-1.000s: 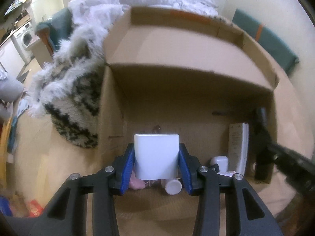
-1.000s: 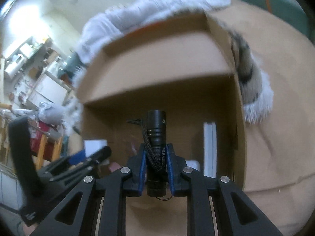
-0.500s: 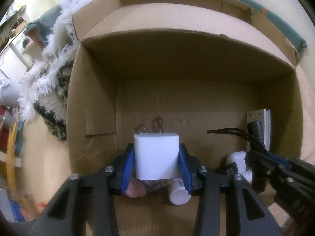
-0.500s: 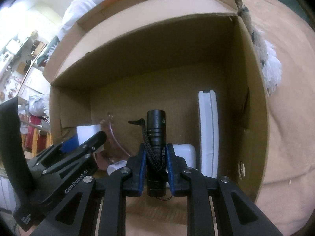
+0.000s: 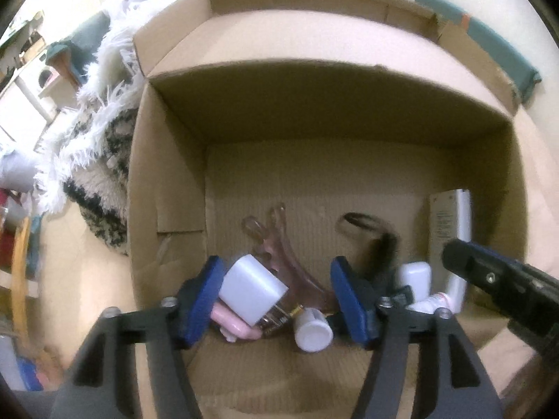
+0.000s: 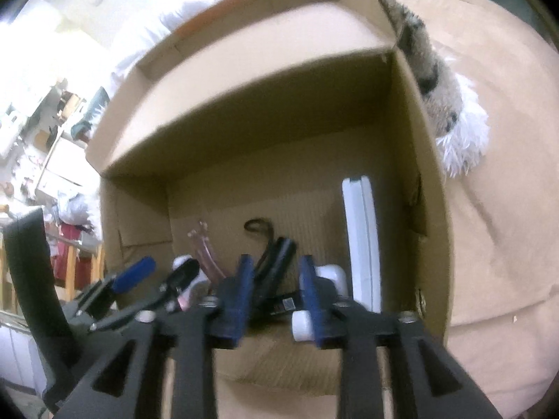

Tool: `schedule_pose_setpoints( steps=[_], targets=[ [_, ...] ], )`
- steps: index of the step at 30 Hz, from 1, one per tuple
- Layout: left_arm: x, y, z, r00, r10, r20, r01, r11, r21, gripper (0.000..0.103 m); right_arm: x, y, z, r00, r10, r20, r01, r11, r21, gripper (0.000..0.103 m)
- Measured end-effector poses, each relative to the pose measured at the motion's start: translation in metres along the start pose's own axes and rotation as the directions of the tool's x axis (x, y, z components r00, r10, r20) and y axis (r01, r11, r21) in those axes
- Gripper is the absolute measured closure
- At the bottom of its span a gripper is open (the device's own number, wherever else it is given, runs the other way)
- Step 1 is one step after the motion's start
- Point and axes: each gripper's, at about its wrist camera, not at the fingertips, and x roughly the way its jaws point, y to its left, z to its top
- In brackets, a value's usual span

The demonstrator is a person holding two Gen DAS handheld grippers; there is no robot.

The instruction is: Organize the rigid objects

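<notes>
The left gripper (image 5: pixel 276 296) is opening inside the box (image 5: pixel 342 104); the white charger (image 5: pixel 253 288) is tilted between its jaws, leaning against the left pad and clear of the right one, so it is released and dropping onto the pile at the near wall. Beside it lie a pink item (image 5: pixel 232 324), a white cap (image 5: pixel 312 330) and a pinkish clear clip (image 5: pixel 283 244). The right gripper (image 6: pixel 274 291) is opening too; the black torch (image 6: pixel 276 262) sits tilted between its pads, blurred, seemingly free and falling to the floor of the box, its strap (image 6: pixel 256 227) lying farther in. To the right a white remote (image 6: pixel 361 237) stands against the right wall. The step in hand is the drop-off. Next, I judge, both grippers should lift straight out, clear of each other and the box walls, then seek the next loose items
</notes>
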Motion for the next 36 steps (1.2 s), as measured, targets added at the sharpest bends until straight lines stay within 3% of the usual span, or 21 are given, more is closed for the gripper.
schedule_pose_setpoints(
  steps=[1,4,6,8,12,20,22,24,25,29,36],
  targets=[
    [-0.004,0.001,-0.001,1.0,-0.006,0.0,0.006,1.0,0.001,0.041,-0.003,0.0,0.0,1.0,0.007,0.011,-0.007,1.0,0.007,0.031],
    [-0.017,0.007,-0.002,1.0,-0.02,0.003,0.02,1.0,-0.005,0.035,-0.016,0.0,-0.001,0.998,0.04,0.046,-0.04,0.999,0.019,0.029],
    [-0.027,0.014,-0.004,0.999,-0.032,0.011,0.032,0.999,-0.011,0.032,-0.026,0.0,-0.003,0.997,0.045,0.062,-0.046,0.999,0.01,0.022],
    [-0.041,0.019,-0.007,0.998,-0.046,0.039,0.045,0.999,0.013,0.032,-0.037,0.002,-0.006,0.996,0.02,0.087,-0.021,1.0,0.001,0.001],
    [-0.076,0.024,-0.02,0.987,0.003,0.161,-0.015,0.997,0.073,0.032,-0.052,0.011,-0.011,0.994,0.031,0.109,-0.029,0.999,-0.025,0.0],
    [-0.127,0.056,-0.05,0.966,0.018,0.258,-0.016,1.0,-0.01,0.031,-0.089,0.032,-0.049,0.981,-0.042,0.189,0.064,0.991,-0.115,0.0],
    [-0.139,0.06,-0.058,0.957,-0.013,0.291,0.012,1.0,0.004,0.023,-0.099,0.034,-0.061,0.974,-0.054,0.222,0.084,0.988,-0.128,0.0],
    [-0.15,0.063,-0.066,0.946,-0.026,0.324,0.025,1.0,0.006,0.007,-0.11,0.036,-0.074,0.965,-0.052,0.256,0.089,0.987,-0.136,0.0],
    [-0.154,0.063,-0.07,0.941,-0.026,0.336,0.026,1.0,0.005,0.005,-0.115,0.037,-0.079,0.961,-0.054,0.273,0.095,0.985,-0.141,0.0],
    [-0.161,0.062,-0.086,0.936,-0.033,0.351,0.034,0.999,0.001,0.002,-0.128,0.043,-0.099,0.936,-0.078,0.344,0.144,0.975,-0.169,0.0],
    [-0.147,0.062,-0.102,0.942,-0.015,0.337,0.014,1.0,0.006,0.002,-0.12,0.042,-0.122,0.922,-0.094,0.376,0.178,0.965,-0.193,0.0]
  ],
)
